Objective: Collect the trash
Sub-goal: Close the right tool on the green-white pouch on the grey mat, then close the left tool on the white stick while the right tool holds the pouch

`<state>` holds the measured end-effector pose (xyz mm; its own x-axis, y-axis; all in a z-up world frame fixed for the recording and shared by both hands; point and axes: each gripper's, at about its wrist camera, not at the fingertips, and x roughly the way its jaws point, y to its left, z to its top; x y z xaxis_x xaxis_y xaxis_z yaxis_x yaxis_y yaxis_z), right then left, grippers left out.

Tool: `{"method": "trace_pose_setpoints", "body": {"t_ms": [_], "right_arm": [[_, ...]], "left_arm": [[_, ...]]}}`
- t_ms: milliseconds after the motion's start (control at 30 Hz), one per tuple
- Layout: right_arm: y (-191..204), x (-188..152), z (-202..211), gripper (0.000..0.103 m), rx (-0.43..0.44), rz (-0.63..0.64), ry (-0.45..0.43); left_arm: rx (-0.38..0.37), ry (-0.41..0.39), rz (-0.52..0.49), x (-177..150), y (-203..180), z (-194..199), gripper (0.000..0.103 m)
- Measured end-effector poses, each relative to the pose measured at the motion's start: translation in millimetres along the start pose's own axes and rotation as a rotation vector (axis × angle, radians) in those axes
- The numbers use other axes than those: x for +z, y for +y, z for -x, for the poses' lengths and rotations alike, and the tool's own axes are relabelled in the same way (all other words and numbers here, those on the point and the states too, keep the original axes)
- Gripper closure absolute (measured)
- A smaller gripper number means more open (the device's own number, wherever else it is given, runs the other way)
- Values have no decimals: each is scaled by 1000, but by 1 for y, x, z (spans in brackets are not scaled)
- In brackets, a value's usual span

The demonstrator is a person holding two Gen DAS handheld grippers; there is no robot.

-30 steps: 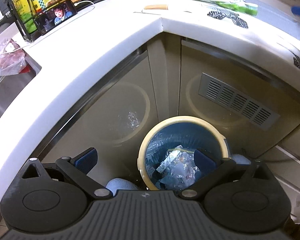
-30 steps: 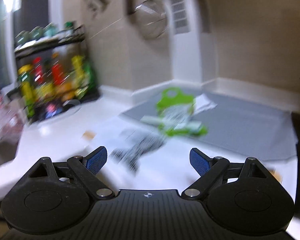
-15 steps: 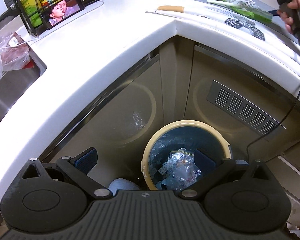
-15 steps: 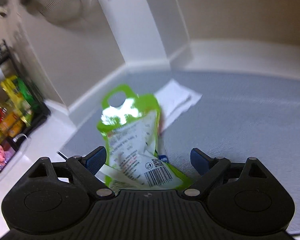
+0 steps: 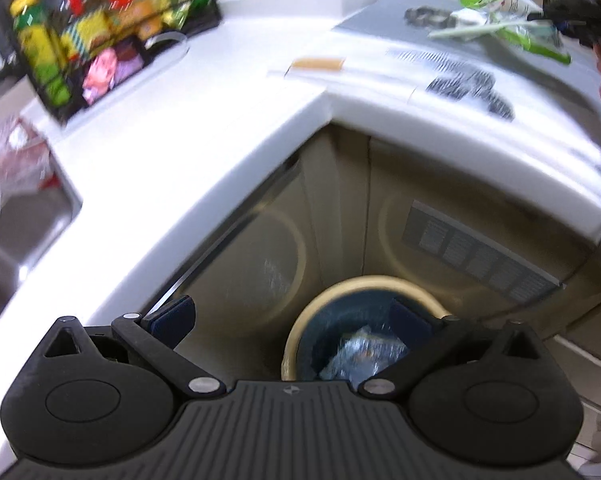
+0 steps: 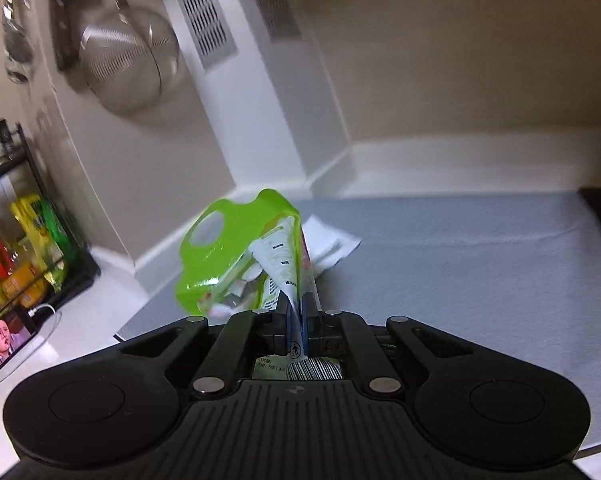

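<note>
My right gripper [image 6: 297, 310] is shut on a green and white plastic pouch [image 6: 240, 256] and holds it lifted off the grey mat [image 6: 460, 248]. The pouch [image 5: 504, 8] and the right gripper [image 5: 572, 4] also show at the top right of the left wrist view. My left gripper [image 5: 290, 320] is open and empty, held above a round bin [image 5: 364, 292] with a cream rim and a blue liner on the floor below the counter corner. Crumpled clear wrappers [image 5: 364, 352] lie inside the bin.
A white paper [image 6: 328, 244] lies on the mat behind the pouch. A black-patterned wrapper [image 5: 468, 84] and a knife with a wooden handle [image 5: 316, 66] lie on the white counter [image 5: 204, 128]. A black rack of bottles [image 5: 100, 32] stands at the back left. A strainer [image 6: 128, 68] hangs on the wall.
My right gripper has shut on the green pouch and raised it off the mat. My left gripper has tilted up a little, so the bin sits lower in its view.
</note>
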<state>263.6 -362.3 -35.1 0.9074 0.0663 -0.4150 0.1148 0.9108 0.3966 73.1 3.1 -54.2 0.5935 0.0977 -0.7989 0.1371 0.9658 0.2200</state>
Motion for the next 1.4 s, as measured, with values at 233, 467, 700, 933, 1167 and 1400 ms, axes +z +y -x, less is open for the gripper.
{"method": "trace_pose_setpoints", "body": {"t_ms": [233, 467, 700, 933, 1167, 1400], "right_arm": [[-41, -9, 8, 98, 6, -63, -7], [-75, -11, -6, 98, -36, -218, 20], [-83, -14, -11, 96, -81, -247, 38], [-86, -15, -16, 93, -88, -271, 61], [-86, -15, -19, 91, -88, -280, 71], [-86, -15, -20, 91, -85, -282, 74]], "left_arm": [[-39, -118, -22, 57, -27, 17, 0], [-102, -170, 55, 151, -64, 5, 0], [-162, -77, 104, 230, -117, -38, 0], [-162, 62, 127, 262, -166, -94, 0], [-192, 154, 140, 276, -194, -125, 0], [-140, 169, 106, 276, -202, -133, 5]]}}
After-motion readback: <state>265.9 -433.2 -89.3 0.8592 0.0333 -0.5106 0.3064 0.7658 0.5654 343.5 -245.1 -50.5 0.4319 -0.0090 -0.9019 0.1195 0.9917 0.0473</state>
